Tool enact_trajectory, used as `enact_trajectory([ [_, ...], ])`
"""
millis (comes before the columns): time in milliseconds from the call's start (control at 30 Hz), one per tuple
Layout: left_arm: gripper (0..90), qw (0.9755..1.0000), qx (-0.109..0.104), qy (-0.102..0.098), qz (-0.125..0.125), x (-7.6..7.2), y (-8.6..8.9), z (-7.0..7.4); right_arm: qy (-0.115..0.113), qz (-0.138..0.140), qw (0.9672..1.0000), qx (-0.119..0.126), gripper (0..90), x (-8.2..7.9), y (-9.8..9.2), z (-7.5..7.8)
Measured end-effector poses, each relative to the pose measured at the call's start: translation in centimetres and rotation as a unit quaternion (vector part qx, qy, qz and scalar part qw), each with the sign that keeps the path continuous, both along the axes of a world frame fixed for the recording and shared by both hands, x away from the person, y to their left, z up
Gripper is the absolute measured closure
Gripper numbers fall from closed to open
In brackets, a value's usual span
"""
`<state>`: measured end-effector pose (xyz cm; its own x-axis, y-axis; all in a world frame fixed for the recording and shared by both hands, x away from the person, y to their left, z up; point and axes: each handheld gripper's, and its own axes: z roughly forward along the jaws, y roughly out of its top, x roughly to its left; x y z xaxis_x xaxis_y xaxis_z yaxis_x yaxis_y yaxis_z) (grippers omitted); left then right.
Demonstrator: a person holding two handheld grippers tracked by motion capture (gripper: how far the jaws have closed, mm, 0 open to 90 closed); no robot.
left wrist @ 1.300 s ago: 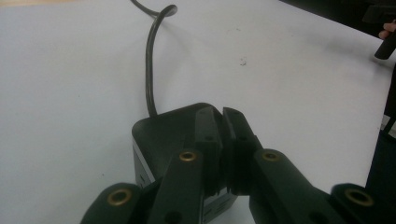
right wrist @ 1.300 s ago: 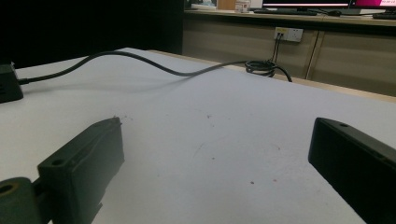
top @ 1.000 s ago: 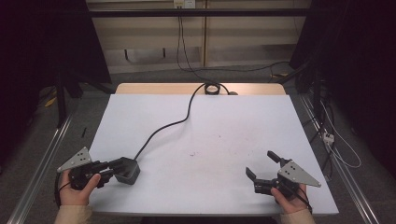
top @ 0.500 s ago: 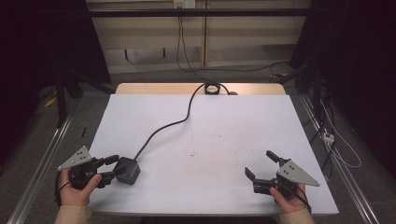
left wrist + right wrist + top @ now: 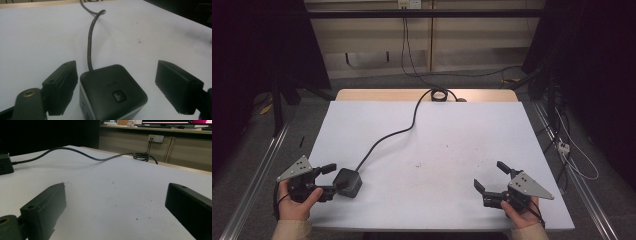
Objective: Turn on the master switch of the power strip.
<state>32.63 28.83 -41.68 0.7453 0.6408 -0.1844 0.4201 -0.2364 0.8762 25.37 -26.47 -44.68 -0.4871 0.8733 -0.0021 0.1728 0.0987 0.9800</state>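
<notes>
Now straddling black cube-shaped power adapter (image 5: 113,92) with left claw (image 5: 125,87) apart, untouched; next, clamping shut; right claw (image 5: 494,181) apart, idle.

Your white table (image 5: 437,145) is evenly lit from above while the room around it sinks into near black. The cable (image 5: 89,40) casts a soft shadow. Your claw views look soft and grainy, with the near jaws blurred.
</notes>
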Motion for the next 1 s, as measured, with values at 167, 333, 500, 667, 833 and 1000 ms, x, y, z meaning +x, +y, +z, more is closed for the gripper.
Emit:
enact_trajectory([
  [167, 12.9, 1.0, 0.001, -0.003, 0.007, 0.1, -0.1, 0.0, 0.0, 0.0, 1.0, 0.0, 2.9, 0.0, 0.0, 0.0],
  [333, 9.4, 0.9999, -0.001, -0.004, 0.011, 0.1, -0.3, 0.0, 0.0, -0.001, 1.0, 0.0, 3.0, 0.0, 0.0, 0.0],
  [500, 9.3, 1.0, -0.004, -0.002, 0.007, 0.2, -0.5, 0.1, 0.001, -0.001, 1.0, 0.001, 2.9, -0.1, -0.1, 0.0],
  [667, 8.5, 1.0, -0.006, -0.003, 0.006, 0.4, -0.7, 0.2, 0.0, -0.002, 1.0, 0.001, 2.9, -0.1, -0.1, 0.0],
  [833, 8.5, 1.0, -0.006, -0.004, 0.004, 0.6, -0.9, 0.2, 0.001, -0.003, 1.0, 0.0, 2.9, -0.2, -0.1, 0.0],
  [1000, 8.5, 1.0, -0.002, -0.007, 0.001, 0.6, -1.3, 0.1, 0.001, -0.003, 1.0, 0.001, 2.9, -0.2, -0.1, 0.0],
])
